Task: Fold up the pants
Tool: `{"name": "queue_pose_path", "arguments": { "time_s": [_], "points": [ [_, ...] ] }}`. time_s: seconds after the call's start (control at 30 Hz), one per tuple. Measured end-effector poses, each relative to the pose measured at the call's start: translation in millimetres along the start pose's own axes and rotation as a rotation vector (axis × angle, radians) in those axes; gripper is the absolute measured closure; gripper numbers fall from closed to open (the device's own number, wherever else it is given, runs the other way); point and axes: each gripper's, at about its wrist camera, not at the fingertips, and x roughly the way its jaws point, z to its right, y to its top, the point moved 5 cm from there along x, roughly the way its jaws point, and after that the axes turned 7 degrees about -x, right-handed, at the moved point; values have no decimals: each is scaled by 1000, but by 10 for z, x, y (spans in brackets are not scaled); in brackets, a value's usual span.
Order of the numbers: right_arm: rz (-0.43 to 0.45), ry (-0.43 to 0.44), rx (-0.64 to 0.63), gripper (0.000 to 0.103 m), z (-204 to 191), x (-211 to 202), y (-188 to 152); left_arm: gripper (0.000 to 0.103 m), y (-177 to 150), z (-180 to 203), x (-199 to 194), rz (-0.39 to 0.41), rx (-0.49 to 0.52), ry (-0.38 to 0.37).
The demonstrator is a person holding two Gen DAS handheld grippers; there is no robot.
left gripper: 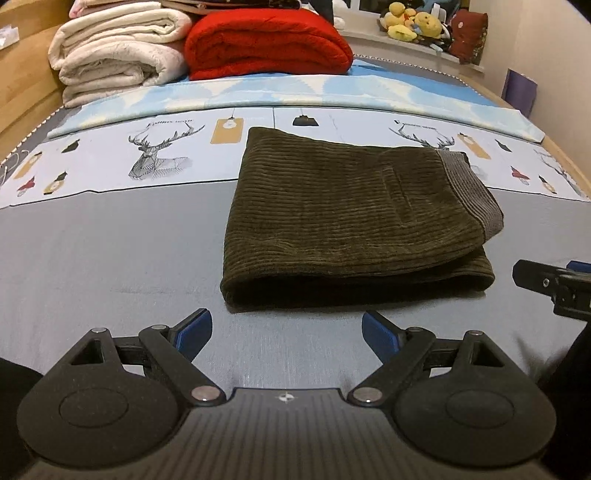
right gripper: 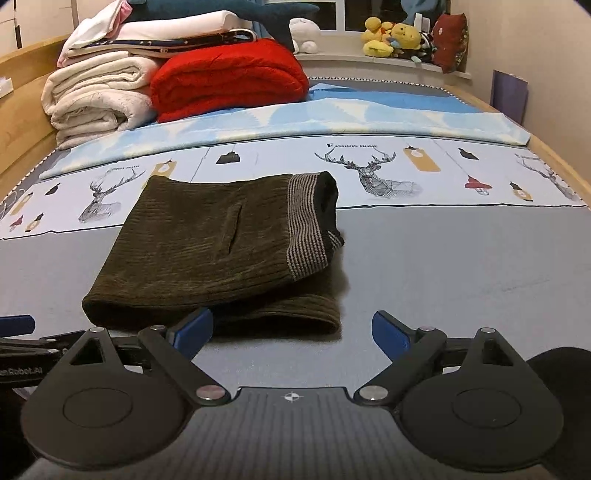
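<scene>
Dark olive corduroy pants (left gripper: 343, 218) lie folded in a compact stack on the grey bed sheet, with the striped grey waistband on the right side. They also show in the right wrist view (right gripper: 218, 251). My left gripper (left gripper: 286, 330) is open and empty, just in front of the pants' near folded edge. My right gripper (right gripper: 291, 332) is open and empty, in front of the pants' near right corner; its left finger (right gripper: 192, 332) overlaps that edge in view. The right gripper shows at the right edge of the left wrist view (left gripper: 554, 284).
A folded red blanket (left gripper: 266, 40) and cream blankets (left gripper: 114, 51) are stacked at the far left of the bed. A blue-and-white cover (left gripper: 295, 92) and a deer-print sheet (left gripper: 162, 155) lie behind the pants. Plush toys (left gripper: 413, 22) sit on the window sill. Wooden bed frame (left gripper: 22, 88) at left.
</scene>
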Motion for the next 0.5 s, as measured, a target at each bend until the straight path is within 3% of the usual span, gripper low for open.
{"name": "queue_pose_path", "arguments": {
  "time_s": [0.5],
  "points": [
    [-49,41,-25,10,-109,238,-16,11,82,69,220,-23,-19,-9]
  ]
}}
